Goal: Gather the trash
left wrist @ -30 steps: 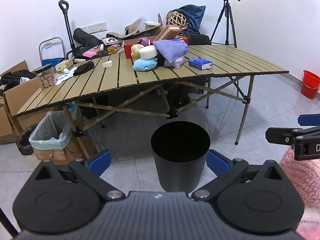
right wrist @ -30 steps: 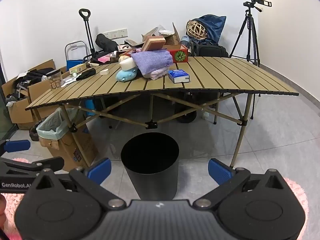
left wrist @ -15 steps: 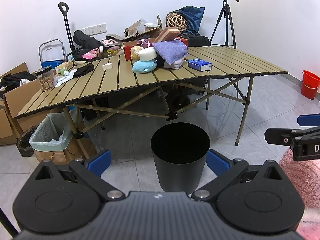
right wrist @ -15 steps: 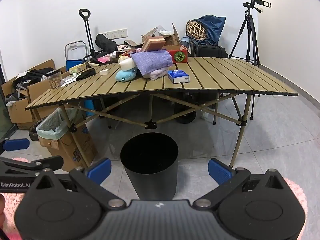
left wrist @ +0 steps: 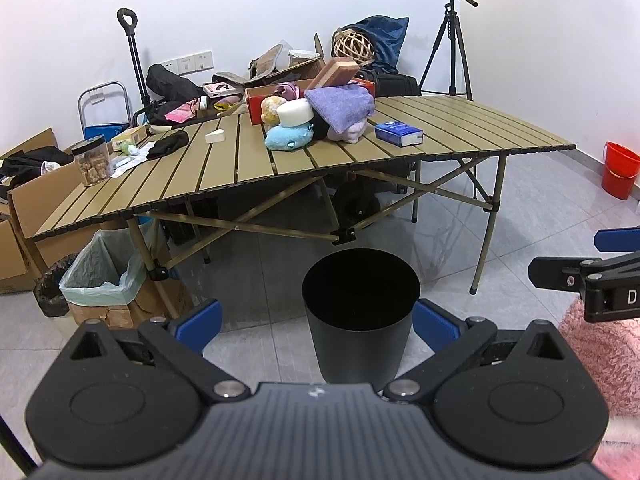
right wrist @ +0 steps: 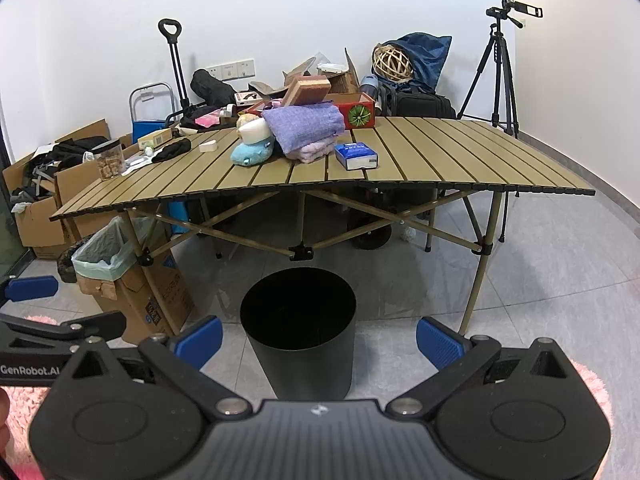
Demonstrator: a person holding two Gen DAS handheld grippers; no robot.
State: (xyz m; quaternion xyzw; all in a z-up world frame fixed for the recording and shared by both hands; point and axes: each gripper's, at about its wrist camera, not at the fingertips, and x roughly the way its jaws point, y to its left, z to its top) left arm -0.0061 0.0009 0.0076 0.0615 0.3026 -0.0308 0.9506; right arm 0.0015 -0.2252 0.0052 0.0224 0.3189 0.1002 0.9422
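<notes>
A black round trash bin [left wrist: 360, 312] stands on the floor in front of a slatted folding table [left wrist: 460, 128]; it also shows in the right wrist view [right wrist: 299, 332]. My left gripper [left wrist: 316, 324] is open and empty, low and just before the bin. My right gripper [right wrist: 318, 336] is open and empty too, level with it. On the table [right wrist: 460, 152] lie a blue tissue pack [left wrist: 399, 133], a small white piece [left wrist: 215, 136], crumpled wrappers [left wrist: 132, 154], plush toys and a purple towel [left wrist: 340, 104].
A cardboard box lined with a green bag [left wrist: 100, 280] stands under the table's left end. Cardboard boxes [right wrist: 44, 200] fill the left. A tripod [left wrist: 452, 40] and a red bucket [left wrist: 620, 170] stand at the right. A pink rug [left wrist: 600, 344] lies underfoot.
Both views have shifted very slightly; the bin sits a touch lower in the left wrist view. Both grippers stay open and empty.
</notes>
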